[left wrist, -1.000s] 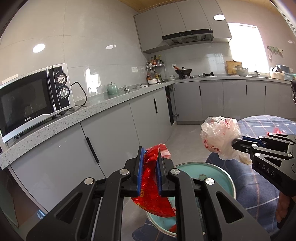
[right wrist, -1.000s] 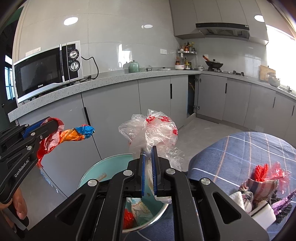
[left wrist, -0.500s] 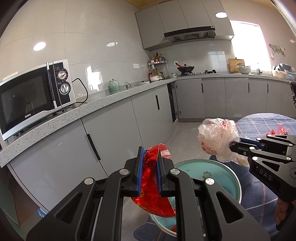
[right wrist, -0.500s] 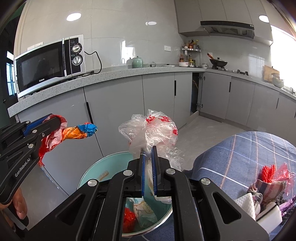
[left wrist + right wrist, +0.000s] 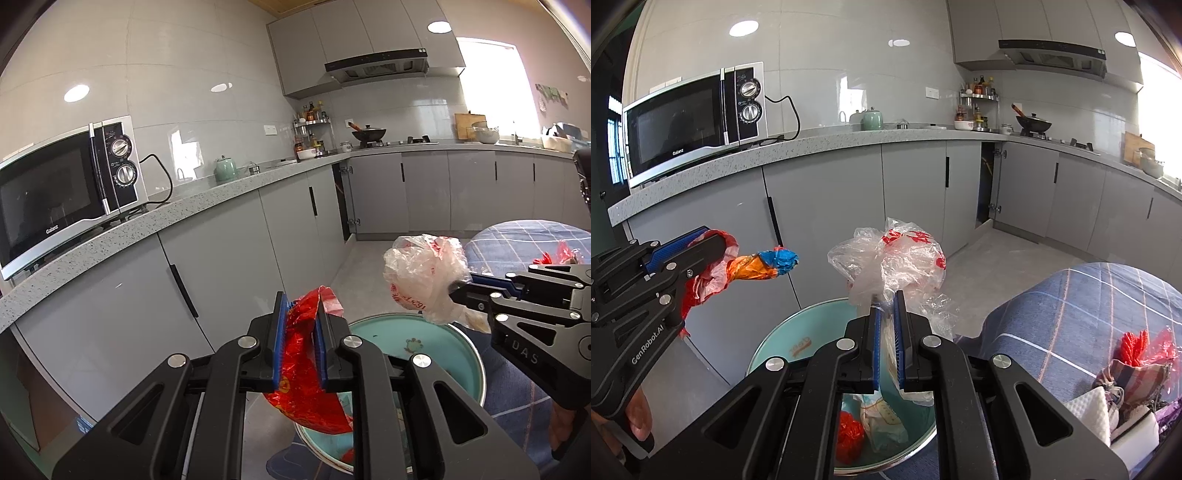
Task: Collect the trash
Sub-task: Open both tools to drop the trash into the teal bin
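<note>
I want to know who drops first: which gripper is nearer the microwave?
Left. The left gripper, holding the red wrapper, sits on the microwave side; the right gripper is farther toward the table.

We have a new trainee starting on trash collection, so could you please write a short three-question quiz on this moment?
1. True or false: the left gripper holds a crumpled red foil wrapper.
2. What does the right gripper grip? A) white sponge B) clear crinkled plastic bag with red print C) green teapot
3. Fill in: both grippers hang above the round teal ____, which already holds trash.

Key: 1 true; 2 B; 3 bin
</note>
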Tool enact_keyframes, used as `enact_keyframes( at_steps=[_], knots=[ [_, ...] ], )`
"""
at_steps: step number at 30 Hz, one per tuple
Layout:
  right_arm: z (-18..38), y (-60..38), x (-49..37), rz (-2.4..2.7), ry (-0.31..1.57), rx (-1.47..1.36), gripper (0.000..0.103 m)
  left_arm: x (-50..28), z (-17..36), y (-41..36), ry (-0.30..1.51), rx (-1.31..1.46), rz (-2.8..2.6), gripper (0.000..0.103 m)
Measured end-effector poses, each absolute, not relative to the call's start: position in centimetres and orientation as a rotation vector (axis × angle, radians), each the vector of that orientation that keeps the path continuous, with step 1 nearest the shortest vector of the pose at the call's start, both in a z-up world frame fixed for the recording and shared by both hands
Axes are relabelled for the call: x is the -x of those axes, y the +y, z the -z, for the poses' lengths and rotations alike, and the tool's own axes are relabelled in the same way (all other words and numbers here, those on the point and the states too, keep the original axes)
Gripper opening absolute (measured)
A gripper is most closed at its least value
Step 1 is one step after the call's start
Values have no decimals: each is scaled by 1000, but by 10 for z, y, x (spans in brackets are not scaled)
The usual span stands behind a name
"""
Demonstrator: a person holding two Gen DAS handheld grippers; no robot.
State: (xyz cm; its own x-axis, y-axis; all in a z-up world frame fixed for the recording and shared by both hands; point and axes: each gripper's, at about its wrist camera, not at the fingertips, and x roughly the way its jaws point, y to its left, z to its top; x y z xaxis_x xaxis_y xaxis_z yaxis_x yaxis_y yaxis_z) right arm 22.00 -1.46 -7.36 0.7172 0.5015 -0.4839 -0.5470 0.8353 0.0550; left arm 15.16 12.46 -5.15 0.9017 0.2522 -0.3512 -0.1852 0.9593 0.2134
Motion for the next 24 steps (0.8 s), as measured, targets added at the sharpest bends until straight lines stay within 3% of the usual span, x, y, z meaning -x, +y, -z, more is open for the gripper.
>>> enact_keyframes(
  at_steps=[2,6,9,11,24],
  knots=[
    [75,-13,-221,-585,515,99,11,-151,53,125,384,-176,-223,20],
    [78,-14,-225,-582,532,94,21,-152,55,123,379,-191,-223,51],
    [80,-14,-226,-574,537,97,27,-152,55,122,376,-192,-218,54],
    [81,-16,-226,-568,541,91,31,-152,56,123,373,-193,-225,60],
    [80,-28,-219,-550,537,74,36,-150,56,122,377,-208,-242,64]
  ],
)
